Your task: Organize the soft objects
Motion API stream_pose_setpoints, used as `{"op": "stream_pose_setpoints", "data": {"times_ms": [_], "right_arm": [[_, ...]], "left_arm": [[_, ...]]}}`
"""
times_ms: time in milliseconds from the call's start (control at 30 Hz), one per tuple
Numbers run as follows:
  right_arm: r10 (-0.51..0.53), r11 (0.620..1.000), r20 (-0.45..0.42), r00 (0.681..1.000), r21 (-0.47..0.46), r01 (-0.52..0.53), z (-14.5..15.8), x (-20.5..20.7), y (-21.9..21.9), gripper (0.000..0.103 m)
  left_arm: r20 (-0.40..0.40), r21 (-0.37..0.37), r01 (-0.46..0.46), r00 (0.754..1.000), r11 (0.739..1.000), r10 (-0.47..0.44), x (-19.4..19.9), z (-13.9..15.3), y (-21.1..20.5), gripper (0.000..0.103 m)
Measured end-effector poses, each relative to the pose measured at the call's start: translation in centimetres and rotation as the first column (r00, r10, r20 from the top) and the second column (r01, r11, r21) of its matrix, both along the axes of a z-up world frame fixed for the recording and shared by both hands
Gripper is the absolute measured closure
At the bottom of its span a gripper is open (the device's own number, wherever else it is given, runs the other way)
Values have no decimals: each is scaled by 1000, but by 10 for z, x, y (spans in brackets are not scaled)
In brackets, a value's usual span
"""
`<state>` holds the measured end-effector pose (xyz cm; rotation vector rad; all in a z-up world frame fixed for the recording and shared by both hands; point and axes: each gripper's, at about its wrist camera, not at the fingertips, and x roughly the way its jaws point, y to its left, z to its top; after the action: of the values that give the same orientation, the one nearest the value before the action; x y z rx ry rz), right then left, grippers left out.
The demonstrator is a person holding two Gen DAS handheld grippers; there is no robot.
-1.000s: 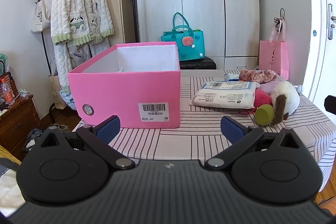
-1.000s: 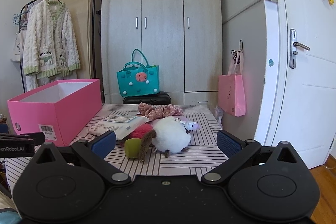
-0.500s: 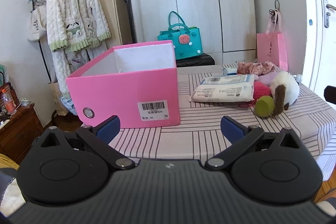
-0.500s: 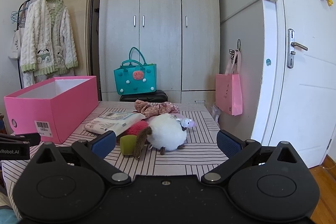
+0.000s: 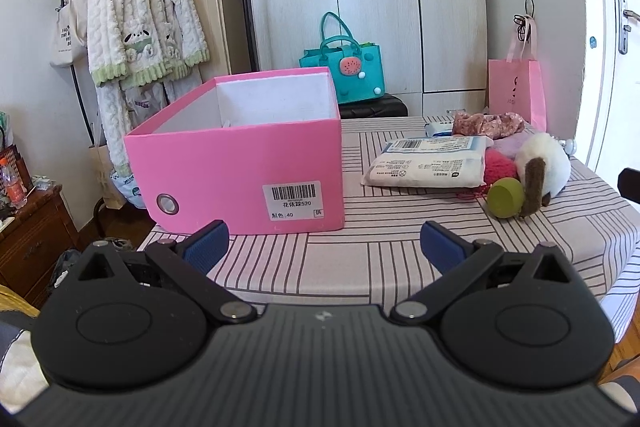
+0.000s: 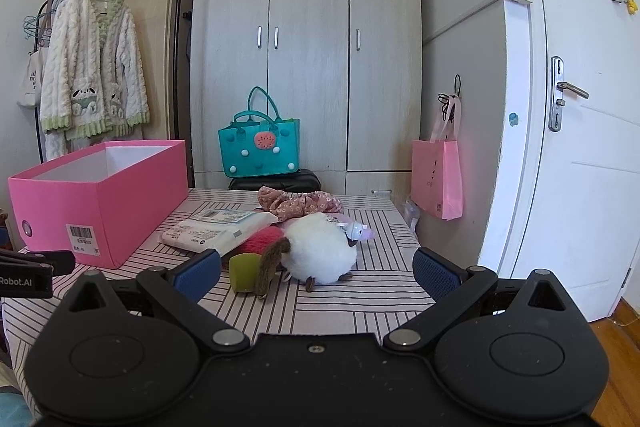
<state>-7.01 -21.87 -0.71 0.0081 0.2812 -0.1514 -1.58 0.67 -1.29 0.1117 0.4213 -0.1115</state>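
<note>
Soft objects lie in a pile on the striped table [image 5: 360, 259], right of the pink box [image 5: 240, 171]: white plush toy [image 6: 320, 251], tissue pack [image 5: 428, 163], floral scrunchie [image 6: 298, 203]. We hold left gripper [image 5: 324, 239] and right gripper [image 6: 316, 271] w/ jaws spread wide, both w/o anything between them.

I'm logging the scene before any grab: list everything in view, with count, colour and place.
storage box: 1, pink, open, table left
tissue pack: 1, white, right of box
plush toy: 1, white, table front right
green cup: 1, olive, beside plush
red knit item: 1, behind cup
scrunchie: 1, pink floral, table rear
tote bag: 1, teal, by wardrobe
paper bag: 1, pink, hanging right
cardigan: 1, white-green, rack
left claw: open, empty
right claw: open, empty
</note>
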Motion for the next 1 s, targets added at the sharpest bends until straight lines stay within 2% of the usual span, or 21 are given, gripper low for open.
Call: {"op": "stream_pose_setpoints", "data": {"times_ms": [200,300,433,567,700,833,1000], "right_arm": [[13,1000,23,1000,-23,-13,-3,1,2,0],[-22,997,80,997,-69,28,-3,-2,6,0],[36,996,115,993,-89,-25,0,0,-1,0],[100,995,100,990,-33,-97,12,4,-23,0],[228,972,29,973,53,-229,21,13,-43,0],[248,967,-36,968,74,-245,16,22,-52,0],[238,970,-80,968,78,-232,5,35,-61,0]], "left_arm": [[-29,-28,2,1000,1000,-2,5,0,3,0],[-53,-48,-1,999,999,-2,10,-1,5,0],[-87,-48,-17,996,999,13,15,-2,8,0],[-79,-30,-12,997,999,10,18,8,10,0],[-61,-69,30,998,997,-35,28,25,13,0],[-92,-123,101,989,987,-113,42,36,7,0],[-119,-122,214,966,969,-229,55,39,-16,1]]}}
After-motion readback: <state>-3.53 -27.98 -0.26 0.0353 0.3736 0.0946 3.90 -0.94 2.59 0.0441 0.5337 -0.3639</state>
